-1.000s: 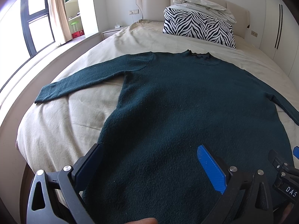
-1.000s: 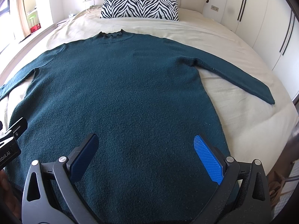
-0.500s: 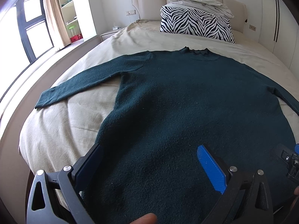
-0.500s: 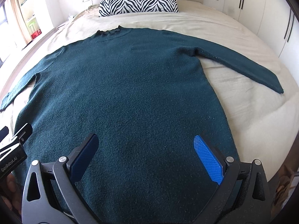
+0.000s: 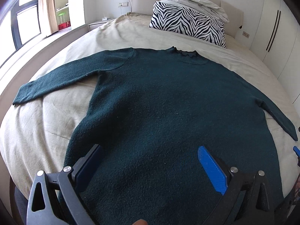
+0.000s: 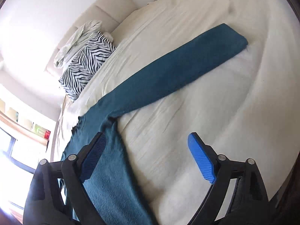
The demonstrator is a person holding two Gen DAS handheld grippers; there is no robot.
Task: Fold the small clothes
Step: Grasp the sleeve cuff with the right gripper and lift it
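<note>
My left gripper, fingers spread wide and holding nothing, hovers over the hem of the dark green sweater, which lies flat across the beige bed. My right gripper, also spread and empty, has swung off the sweater's body in the last half second and now tilts toward the outstretched right sleeve. I judge that sleeve gets folded inward first. Farthest away, a zebra pillow rests against the headboard.

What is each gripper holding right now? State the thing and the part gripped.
Nothing is held. The left gripper hangs open over the sweater, and the right gripper is open above the bed beside the sleeve.
</note>
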